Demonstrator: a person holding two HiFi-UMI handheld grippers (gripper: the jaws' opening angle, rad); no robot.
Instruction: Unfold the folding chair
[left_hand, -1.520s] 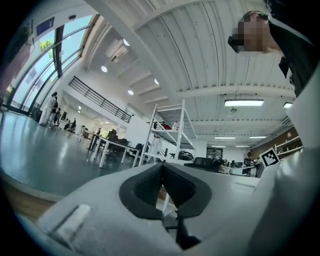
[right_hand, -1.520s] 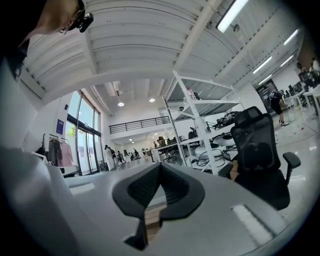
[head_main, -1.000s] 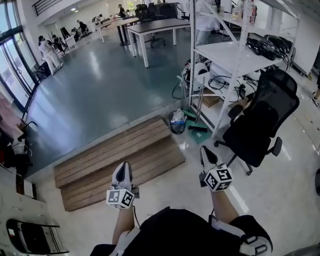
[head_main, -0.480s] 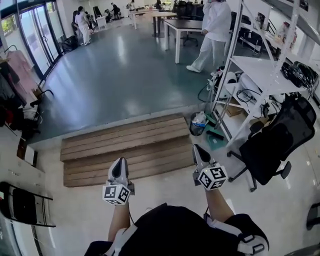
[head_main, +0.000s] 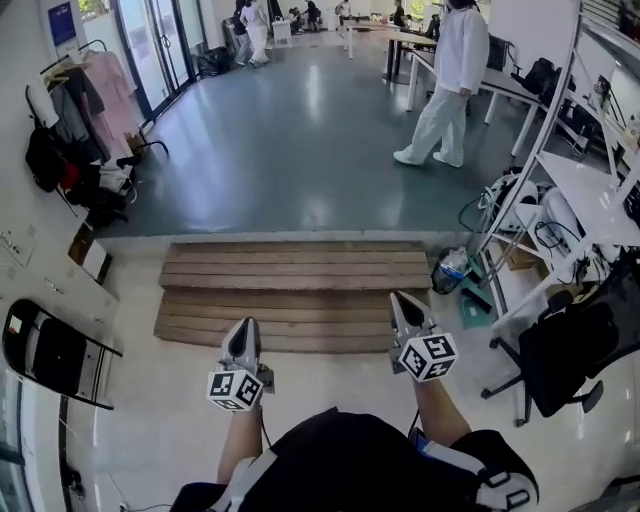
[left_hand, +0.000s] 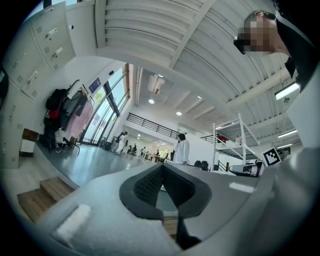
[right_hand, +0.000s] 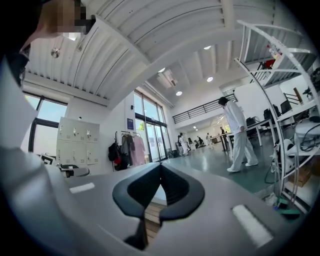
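Wooden steps (head_main: 300, 292) lie on the floor (head_main: 290, 160). A person in white (head_main: 447, 80) stands beyond them. An office chair (head_main: 562, 352) sits beside a shelf (head_main: 592, 200)

Folding chair (head_main: 55, 358) folded by wall (head_main: 15, 205), apart from left gripper (head_main: 243, 328), right gripper (head_main: 402, 303).

Left tool (head_main: 243, 330) and right tool (head_main: 402, 305) are both held out in front of the body, side by side but well apart, pointing ahead pretty much level. Jaws on each are pressed together, nothing caught between them.
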